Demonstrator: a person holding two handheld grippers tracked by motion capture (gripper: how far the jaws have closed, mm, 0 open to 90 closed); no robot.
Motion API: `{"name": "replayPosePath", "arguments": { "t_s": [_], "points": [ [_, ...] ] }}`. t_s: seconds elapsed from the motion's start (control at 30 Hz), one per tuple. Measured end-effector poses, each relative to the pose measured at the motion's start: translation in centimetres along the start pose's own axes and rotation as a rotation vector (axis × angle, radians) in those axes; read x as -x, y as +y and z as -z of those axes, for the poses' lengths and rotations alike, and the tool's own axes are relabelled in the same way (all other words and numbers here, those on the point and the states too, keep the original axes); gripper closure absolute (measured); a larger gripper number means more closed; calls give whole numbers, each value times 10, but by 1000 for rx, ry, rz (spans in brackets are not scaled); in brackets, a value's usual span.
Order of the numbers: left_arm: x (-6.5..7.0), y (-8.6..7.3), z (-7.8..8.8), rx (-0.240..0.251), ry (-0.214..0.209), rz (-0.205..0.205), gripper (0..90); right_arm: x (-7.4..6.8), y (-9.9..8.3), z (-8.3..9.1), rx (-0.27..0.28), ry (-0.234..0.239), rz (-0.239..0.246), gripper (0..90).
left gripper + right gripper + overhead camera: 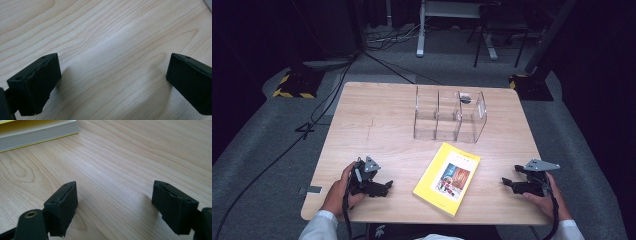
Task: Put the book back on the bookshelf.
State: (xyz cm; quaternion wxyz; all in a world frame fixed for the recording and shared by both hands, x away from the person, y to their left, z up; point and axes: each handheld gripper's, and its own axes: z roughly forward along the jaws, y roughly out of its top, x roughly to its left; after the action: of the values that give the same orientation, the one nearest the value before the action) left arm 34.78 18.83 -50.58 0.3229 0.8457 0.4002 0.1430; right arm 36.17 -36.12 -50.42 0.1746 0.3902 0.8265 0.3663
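Observation:
A yellow book lies flat on the wooden table, near its front edge and between my two hands. My left gripper rests on the table to the book's left, pointing toward it, jaws wide apart over bare wood. To the book's right, my right gripper points toward it and stands open with nothing between its jaws. The book's page edge lies ahead at the upper left of the right gripper view. A clear plastic divided organizer stands behind the book.
A small dark object sits in the organizer's right compartment. Bare wood lies to the left of the organizer. Beyond the table are grey carpet, cables, black stand bases with yellow-black tape and desk legs.

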Motion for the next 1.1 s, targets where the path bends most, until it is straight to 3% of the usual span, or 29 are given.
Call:
{"name": "replayPosePath", "arguments": {
  "t_s": [0.07,0.13,0.37,0.43,0.5,0.53,0.63,0.83,1.1],
  "points": [
    [0,1,-1,2,-8,-2,2,0,0,0,0,-1,1,213],
    [-2,3,-2,-2,-24,-41,6,-1,0,1,-7,-3,1,214],
    [6,3,-3,-1,-50,-59,6,-8,6,1,-68,41,43,171],
    [12,1,-1,-4,-68,-72,6,-15,10,-1,-95,66,71,158],
    [18,-1,0,-4,-88,-105,6,-28,18,-7,-115,89,104,145],
    [24,-2,1,-2,-118,-133,5,-32,20,-9,-122,97,112,140],
    [31,-2,1,-4,-146,-166,2,-45,29,-16,-151,115,139,138],
    [41,1,-2,-4,-167,-186,2,-69,45,-31,-184,155,194,121],
    [52,5,-6,-5,-188,-213,2,-89,60,-47,-216,170,205,75]
  ]
}}
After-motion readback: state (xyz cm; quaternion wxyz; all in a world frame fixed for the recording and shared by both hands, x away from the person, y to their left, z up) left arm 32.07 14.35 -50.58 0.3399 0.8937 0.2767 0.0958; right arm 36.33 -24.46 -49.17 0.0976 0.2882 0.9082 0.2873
